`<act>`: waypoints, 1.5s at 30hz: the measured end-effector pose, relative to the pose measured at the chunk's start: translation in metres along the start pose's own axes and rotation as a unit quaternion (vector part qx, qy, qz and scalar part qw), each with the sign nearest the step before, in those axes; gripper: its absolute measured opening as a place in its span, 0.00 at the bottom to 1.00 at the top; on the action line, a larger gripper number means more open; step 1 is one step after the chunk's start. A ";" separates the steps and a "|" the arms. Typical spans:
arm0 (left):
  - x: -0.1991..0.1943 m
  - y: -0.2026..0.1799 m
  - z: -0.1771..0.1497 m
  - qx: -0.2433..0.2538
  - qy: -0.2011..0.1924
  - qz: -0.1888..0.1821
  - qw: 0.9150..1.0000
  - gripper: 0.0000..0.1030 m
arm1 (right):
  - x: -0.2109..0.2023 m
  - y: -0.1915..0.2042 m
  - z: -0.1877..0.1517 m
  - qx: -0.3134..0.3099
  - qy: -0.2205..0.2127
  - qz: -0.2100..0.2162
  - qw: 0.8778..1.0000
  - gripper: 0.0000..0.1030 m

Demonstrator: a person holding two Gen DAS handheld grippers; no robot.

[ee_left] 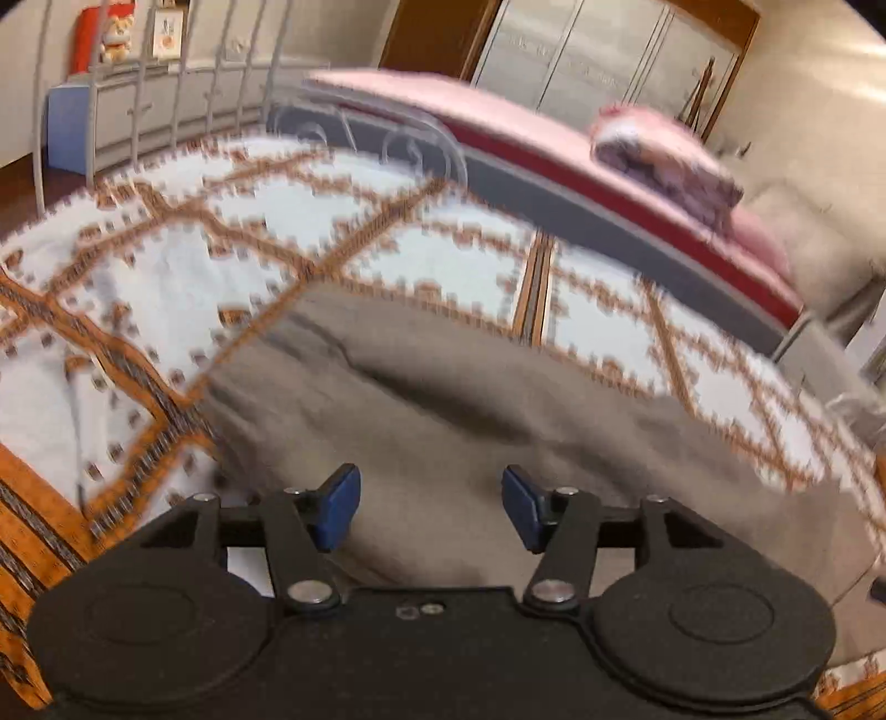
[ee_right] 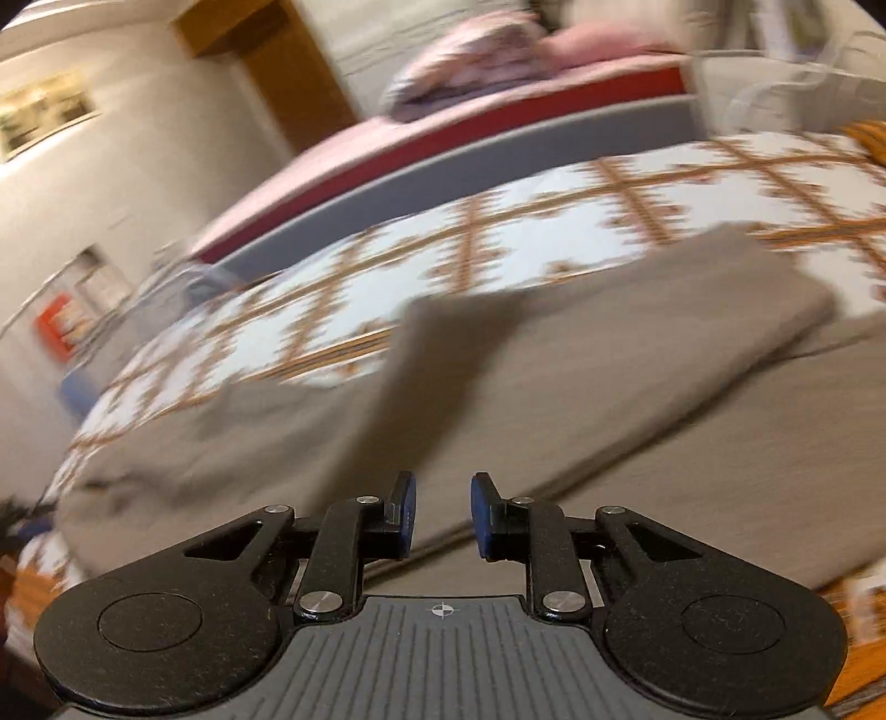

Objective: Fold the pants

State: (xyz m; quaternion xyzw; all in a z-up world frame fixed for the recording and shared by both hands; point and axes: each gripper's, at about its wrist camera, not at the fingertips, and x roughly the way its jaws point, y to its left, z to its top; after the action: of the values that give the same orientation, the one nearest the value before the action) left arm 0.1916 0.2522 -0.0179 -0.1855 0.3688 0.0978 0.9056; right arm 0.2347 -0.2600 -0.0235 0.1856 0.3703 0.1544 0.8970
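Grey-brown pants [ee_left: 443, 410] lie spread on a bed with a white and orange patterned cover [ee_left: 183, 266]. In the left wrist view my left gripper [ee_left: 431, 507] hovers over the near part of the pants, its blue pads wide apart and nothing between them. In the right wrist view the pants [ee_right: 581, 360] show a folded layer lying over a lower one. My right gripper [ee_right: 443, 515] is above the near edge of that cloth, with a narrow gap between its pads and no fabric pinched in it. Both views are blurred.
A second bed with a pink cover [ee_left: 554, 127] and a bundled blanket [ee_left: 664, 155] stands beyond. A metal bed frame [ee_left: 138, 94] and a low cabinet [ee_left: 166, 105] are at the back left, and wardrobe doors [ee_left: 609, 50] behind.
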 end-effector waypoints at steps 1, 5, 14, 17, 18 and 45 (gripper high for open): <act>0.006 -0.002 -0.004 0.002 0.014 0.003 1.000 0.47 | 0.000 -0.012 0.004 0.017 0.000 -0.007 1.000 0.22; 0.021 -0.004 -0.005 0.013 0.022 0.045 0.999 0.46 | 0.010 -0.057 0.016 0.088 0.009 -0.029 0.996 0.22; 0.043 -0.023 -0.008 0.071 0.049 0.066 0.994 0.65 | 0.038 -0.116 0.025 0.202 0.011 0.006 0.979 0.22; 0.042 -0.023 -0.012 0.073 0.055 0.063 0.994 0.66 | 0.041 -0.124 0.032 0.219 0.006 0.012 0.976 0.21; 0.043 -0.023 -0.013 0.078 0.057 0.063 0.993 0.65 | 0.041 -0.122 0.035 0.210 0.005 0.003 0.978 0.15; 0.043 -0.023 -0.016 0.097 0.063 0.040 0.992 0.75 | -0.023 -0.175 0.032 0.199 -0.043 -0.088 0.975 0.28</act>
State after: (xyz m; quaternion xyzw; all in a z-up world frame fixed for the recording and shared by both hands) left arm 0.2188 0.2267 -0.0525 -0.0878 0.4400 0.0862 0.8895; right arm 0.2673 -0.4310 -0.0668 0.3336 0.3697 -0.0097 0.8672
